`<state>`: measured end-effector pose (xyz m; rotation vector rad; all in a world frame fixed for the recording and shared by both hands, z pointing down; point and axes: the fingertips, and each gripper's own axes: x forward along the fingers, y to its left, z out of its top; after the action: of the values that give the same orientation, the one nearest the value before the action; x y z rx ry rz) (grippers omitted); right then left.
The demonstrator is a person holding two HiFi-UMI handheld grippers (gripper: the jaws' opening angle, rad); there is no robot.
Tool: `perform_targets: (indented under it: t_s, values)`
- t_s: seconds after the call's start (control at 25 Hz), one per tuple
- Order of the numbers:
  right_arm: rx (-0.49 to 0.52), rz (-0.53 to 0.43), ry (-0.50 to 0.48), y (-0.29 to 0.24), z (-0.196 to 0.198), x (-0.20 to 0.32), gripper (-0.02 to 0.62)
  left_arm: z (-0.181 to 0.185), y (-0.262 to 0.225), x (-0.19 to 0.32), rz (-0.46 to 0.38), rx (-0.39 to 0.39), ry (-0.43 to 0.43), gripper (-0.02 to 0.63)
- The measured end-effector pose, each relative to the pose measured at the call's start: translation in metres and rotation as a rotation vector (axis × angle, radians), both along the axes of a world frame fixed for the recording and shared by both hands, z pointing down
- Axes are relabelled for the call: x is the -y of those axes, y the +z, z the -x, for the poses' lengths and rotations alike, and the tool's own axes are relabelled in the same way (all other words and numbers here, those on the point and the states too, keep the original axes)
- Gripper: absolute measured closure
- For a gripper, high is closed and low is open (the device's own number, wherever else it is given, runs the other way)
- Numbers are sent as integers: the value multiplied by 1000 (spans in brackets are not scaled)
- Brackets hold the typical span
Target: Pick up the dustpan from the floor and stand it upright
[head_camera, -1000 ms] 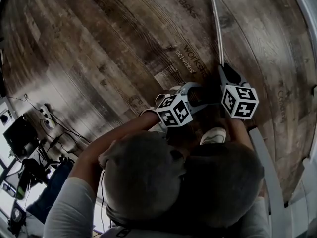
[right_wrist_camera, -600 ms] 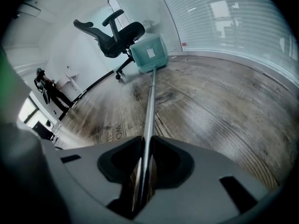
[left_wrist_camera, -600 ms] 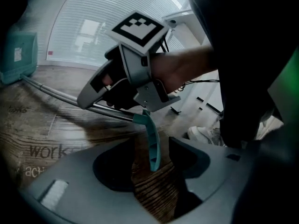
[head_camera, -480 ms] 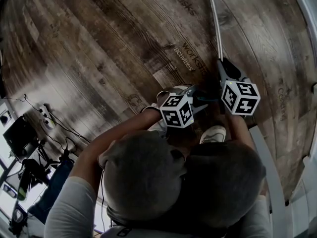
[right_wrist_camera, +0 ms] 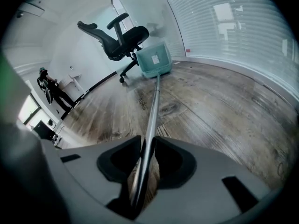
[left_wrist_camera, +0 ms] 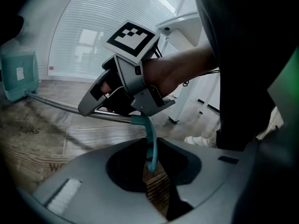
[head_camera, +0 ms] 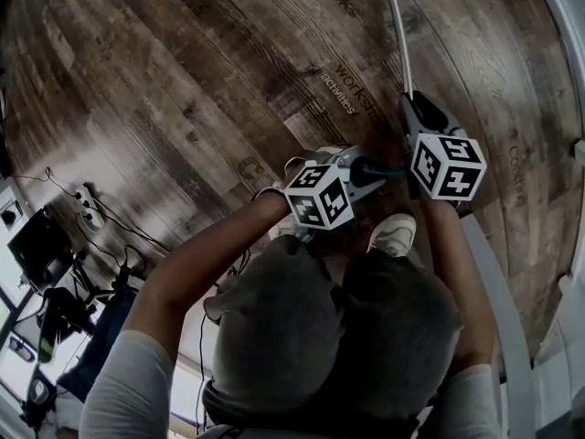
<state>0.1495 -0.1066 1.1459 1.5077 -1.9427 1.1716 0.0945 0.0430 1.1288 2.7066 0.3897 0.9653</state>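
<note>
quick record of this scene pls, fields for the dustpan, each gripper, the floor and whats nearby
dustpan: teal, pan end down at the floor by the far wall; not upright
metal handle: long pole slanting from the pan up to the grippers
right gripper: shut on the metal handle
left gripper: jaws have just been closing; teal loop from the handle's end hangs between them, apparently pinched
floor: wood planks
nearby: office chair beside the pan

We see a black swivel office chair (right_wrist_camera: 119, 38) on the dark wood-plank floor (head_camera: 183, 90), with black cables (head_camera: 114, 230) trailing along one edge.
</note>
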Motion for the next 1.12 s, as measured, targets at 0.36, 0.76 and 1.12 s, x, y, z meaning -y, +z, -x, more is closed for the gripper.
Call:
perform_targets:
  t_s: [0.36, 0.76, 1.12]
  values:
    - [-22, -16, 13, -82, -3, -5, 518, 0, -99, 14, -6, -59, -66, 540]
    - [22, 9, 45, -192, 4, -29, 518, 3, -231, 20, -14, -106, -88, 537]
    - [101, 75, 25, -294, 18, -41, 518, 10, -355, 24, 33, -144, -99, 531]
